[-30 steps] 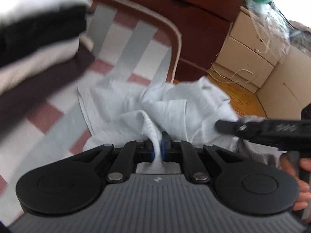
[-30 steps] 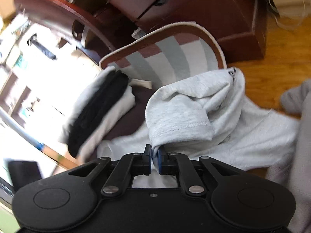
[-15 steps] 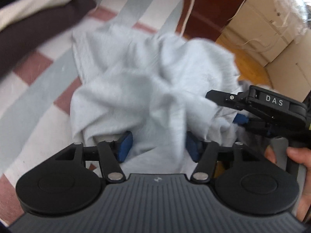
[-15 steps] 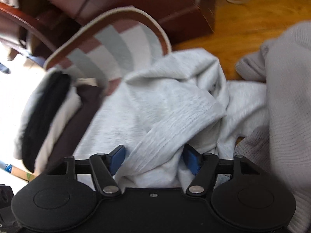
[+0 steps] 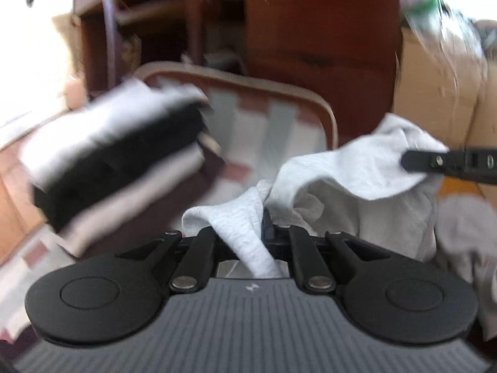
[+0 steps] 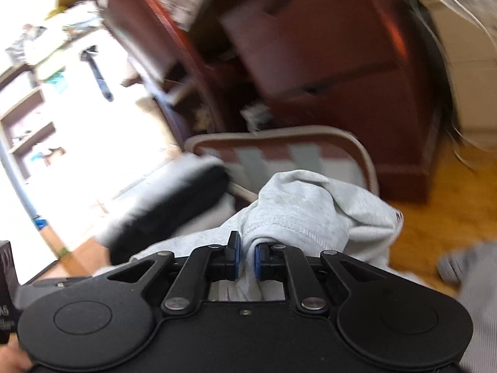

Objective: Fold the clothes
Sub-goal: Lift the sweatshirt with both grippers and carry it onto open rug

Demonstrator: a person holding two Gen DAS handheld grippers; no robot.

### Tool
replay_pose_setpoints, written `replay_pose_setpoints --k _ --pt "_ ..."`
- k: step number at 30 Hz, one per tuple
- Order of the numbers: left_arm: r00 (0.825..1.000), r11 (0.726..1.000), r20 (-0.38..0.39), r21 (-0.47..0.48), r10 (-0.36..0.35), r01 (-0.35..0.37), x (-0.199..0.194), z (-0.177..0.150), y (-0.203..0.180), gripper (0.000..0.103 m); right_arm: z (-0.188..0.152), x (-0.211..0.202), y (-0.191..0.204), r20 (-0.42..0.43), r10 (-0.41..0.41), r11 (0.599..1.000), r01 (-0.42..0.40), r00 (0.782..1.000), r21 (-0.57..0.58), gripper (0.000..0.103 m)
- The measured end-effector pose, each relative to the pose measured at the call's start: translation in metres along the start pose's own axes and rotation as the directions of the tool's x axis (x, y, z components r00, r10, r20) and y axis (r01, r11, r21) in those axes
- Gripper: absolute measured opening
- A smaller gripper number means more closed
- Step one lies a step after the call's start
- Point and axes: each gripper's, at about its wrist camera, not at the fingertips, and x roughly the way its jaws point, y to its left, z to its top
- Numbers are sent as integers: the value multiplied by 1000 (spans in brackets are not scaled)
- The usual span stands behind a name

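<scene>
A light grey garment (image 5: 341, 168) hangs crumpled above the striped mat (image 5: 279, 118), held up at two places. My left gripper (image 5: 248, 227) is closing, its pads pinching a fold of the garment that runs down between them. Off to the right, the right gripper (image 5: 435, 161) shows side-on, buried in the cloth's far edge. In the right wrist view, the right gripper (image 6: 245, 255) is closing too, its blue pads pressing a hemmed fold of the garment (image 6: 304, 199). The whole picture is blurred.
A stack of folded clothes (image 5: 118, 161), white, black and dark brown, sits on the mat's left side (image 6: 174, 205). A dark wooden dresser (image 5: 310, 31) stands behind the mat. Another grey garment (image 6: 478, 273) lies on the wooden floor (image 6: 450, 202) at the right.
Half a second ago both grippers stood open around the heap of cloth. Now both are pinched on folds and have risen, lifting the garment off the mat.
</scene>
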Motion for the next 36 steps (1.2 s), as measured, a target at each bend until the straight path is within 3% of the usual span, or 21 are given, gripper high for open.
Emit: replay_pose_setpoints --k 8,12,15,17,22,26,32,36 --pt "985 988 140 -128 100 -82 -93 33 74 7 39 -10 87 -16 168 973 -168 986 -161 12" --pt "975 971 165 -210 147 -111 -134 21 105 7 52 -8 119 -92 238 967 -245 967 -69 12" --pt "967 956 171 -258 189 -142 -154 7 126 7 40 1 138 -134 259 963 -267 956 -39 12" --pt "964 949 147 -258 223 -181 -159 -5 135 7 23 12 149 -175 267 961 -274 947 -17 12" --pt "953 921 15 -264 302 -287 -145 -35 159 7 -37 45 158 -368 249 967 -247 896 55 12" --pt "944 898 -61 -293 323 -327 -133 -54 176 7 -54 59 163 -428 230 971 -234 874 43 12" --pt "928 878 -66 -307 365 -368 -142 -58 181 7 -37 57 178 -434 278 956 -290 857 39 12" --pt "909 833 -41 -386 415 -397 -160 -53 189 7 -22 46 176 -421 367 929 -352 830 116 12"
